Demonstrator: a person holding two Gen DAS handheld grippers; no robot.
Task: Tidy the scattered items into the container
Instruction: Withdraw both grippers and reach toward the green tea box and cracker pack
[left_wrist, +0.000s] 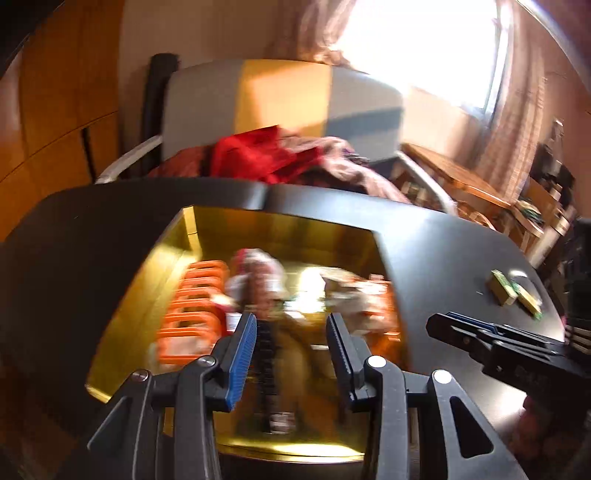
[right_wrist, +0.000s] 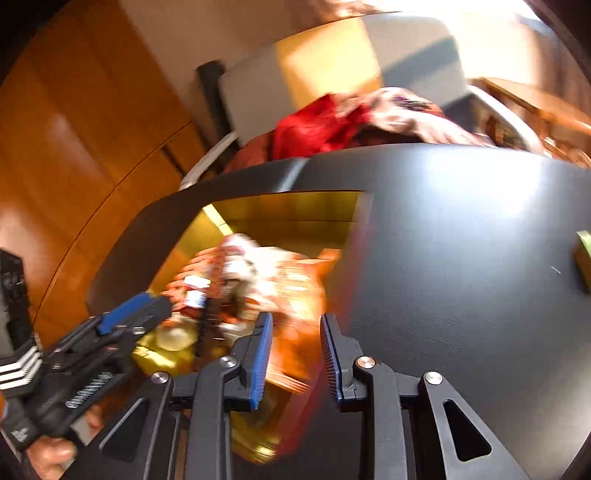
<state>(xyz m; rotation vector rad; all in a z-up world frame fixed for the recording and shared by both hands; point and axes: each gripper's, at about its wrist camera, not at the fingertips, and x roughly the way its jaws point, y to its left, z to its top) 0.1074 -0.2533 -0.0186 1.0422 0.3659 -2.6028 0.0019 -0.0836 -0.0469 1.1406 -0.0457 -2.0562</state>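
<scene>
Ribbed blue pads (left_wrist: 242, 360) on left gripper (left_wrist: 291, 354), fingers wide, empty | right gripper (right_wrist: 295, 354) likewise wide | glossy gold box (left_wrist: 284, 229) holding blurred orange items (left_wrist: 192, 310) | matte black table (left_wrist: 436, 258), small green-gold blocks (left_wrist: 511, 293) | armchair (left_wrist: 280, 107), red cloth (left_wrist: 266, 155), sunlit window (left_wrist: 424, 48)

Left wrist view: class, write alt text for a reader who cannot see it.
The open left gripper hovers over a gold container of blurred orange and white items on a black table. The right gripper and two small packets lie to its right.

Left gripper (left_wrist: 291, 354) and right gripper (right_wrist: 295, 358) both gape, empty.
</scene>
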